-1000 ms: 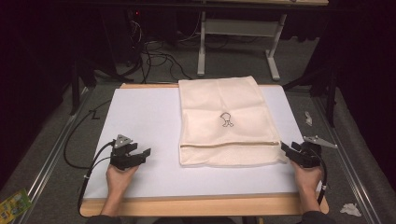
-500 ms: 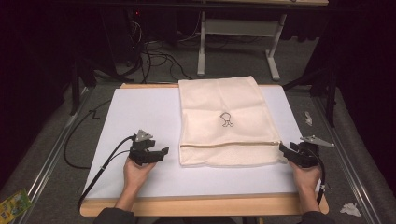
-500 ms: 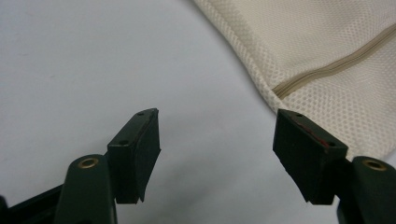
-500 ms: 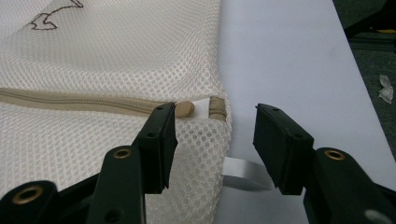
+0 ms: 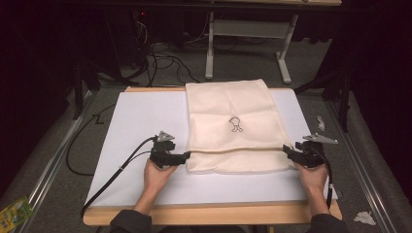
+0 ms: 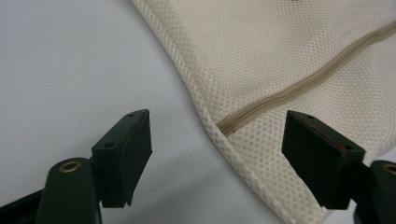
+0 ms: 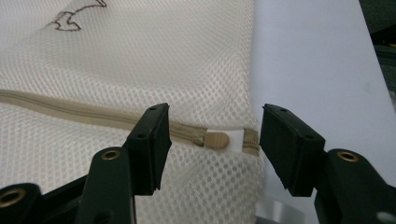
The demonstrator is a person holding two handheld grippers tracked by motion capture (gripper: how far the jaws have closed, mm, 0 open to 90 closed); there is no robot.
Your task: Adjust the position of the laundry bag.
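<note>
A cream mesh bag point(image 5: 233, 121) with a small dark drawing lies flat on the white mat point(image 5: 141, 121), its tan zipper point(image 5: 235, 150) running across near the front. My left gripper point(image 5: 187, 156) is at the bag's left edge. Its jaws have just been opening and stand open around the zipper's end point(image 6: 229, 125), not pressing on it. My right gripper point(image 5: 286, 151) is at the bag's right edge. Its jaws have also just been opening and stand open on either side of the zipper pull point(image 7: 215, 139) without touching it.
The mat covers a wooden table point(image 5: 214, 212). Black cables point(image 5: 111, 177) trail from the left gripper over the mat's front left. Beyond the table are a white table frame point(image 5: 248, 43) and floor cables. Paper scraps point(image 5: 362, 217) lie at the right, a green packet point(image 5: 14, 212) at bottom left.
My left gripper has moved right across the mat to the bag's left edge. My right gripper has edged left toward the bag's right edge. The bag has not moved.
</note>
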